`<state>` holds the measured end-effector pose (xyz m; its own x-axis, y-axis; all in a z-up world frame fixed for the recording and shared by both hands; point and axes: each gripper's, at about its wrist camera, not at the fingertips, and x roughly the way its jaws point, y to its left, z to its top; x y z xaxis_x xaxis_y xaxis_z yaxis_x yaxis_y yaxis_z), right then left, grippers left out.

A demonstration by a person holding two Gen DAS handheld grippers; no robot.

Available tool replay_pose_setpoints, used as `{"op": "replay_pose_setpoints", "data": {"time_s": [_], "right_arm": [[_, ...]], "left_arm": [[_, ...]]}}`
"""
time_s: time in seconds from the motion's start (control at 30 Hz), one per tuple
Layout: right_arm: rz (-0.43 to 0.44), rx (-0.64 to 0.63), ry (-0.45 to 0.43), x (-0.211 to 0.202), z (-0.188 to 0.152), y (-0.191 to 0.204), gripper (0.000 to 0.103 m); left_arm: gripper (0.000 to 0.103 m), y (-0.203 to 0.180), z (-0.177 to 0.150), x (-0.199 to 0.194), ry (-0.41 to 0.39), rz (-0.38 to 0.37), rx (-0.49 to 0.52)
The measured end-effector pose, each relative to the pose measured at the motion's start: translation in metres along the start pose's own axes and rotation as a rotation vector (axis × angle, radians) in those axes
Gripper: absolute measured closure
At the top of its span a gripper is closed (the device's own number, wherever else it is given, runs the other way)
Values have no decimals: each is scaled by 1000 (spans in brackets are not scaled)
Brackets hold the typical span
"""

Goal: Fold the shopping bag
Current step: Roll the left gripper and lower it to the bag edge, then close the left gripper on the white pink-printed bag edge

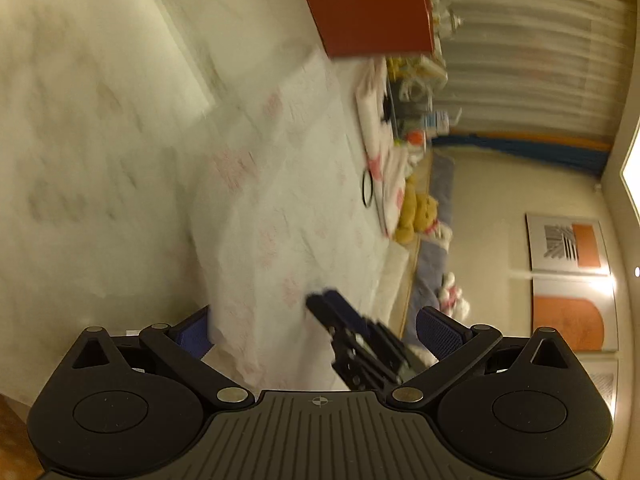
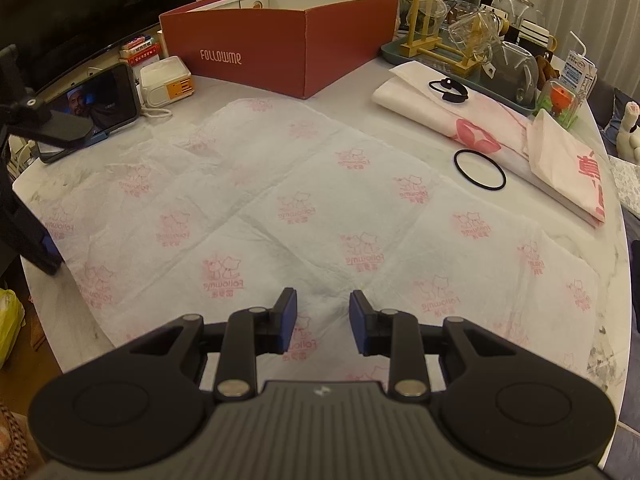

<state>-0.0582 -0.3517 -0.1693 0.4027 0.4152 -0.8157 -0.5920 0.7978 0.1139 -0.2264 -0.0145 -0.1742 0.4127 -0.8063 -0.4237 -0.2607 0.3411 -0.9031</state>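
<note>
Left wrist view: blurred and rolled sideways; left hand-held gripper (image 1: 312,330) has its jaws spread wide, nothing pinched, with the shopping bag (image 1: 288,208) lying just ahead of and between its blue pads. The right hand-held gripper (image 1: 340,316) pokes in near the bag's close edge. A red box (image 1: 372,12) sits far ahead. Right wrist view: right hand-held gripper (image 2: 323,322) is partly open and empty, hovering over the bag's near edge; whether the tips touch it, can't tell. The bag (image 2: 280,208) lies spread flat on the tabletop (image 2: 608,344), filling the area ahead, creased into panels. A black ring (image 2: 479,169) lies ahead-right, just off the bag. Bag looks like thin non-woven fabric: light, soft, floppy, likely to slide. Best taken by a pinch at a corner or the near hem.
</note>
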Motion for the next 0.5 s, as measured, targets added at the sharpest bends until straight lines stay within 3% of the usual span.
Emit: {"op": "replay_pose_setpoints", "data": {"time_s": [0.07,0.4,0.5], "right_arm": [[0,0,1,-1,-1,0,74],[3,-7,3,-1,0,1,74],[5,-10,4,-1,0,1,74]], "left_arm": [[0,-6,-5,10,31,16,28],[0,-15,2,-15,-236,127,42],[3,-22,2,-14,-247,163,72]]}}
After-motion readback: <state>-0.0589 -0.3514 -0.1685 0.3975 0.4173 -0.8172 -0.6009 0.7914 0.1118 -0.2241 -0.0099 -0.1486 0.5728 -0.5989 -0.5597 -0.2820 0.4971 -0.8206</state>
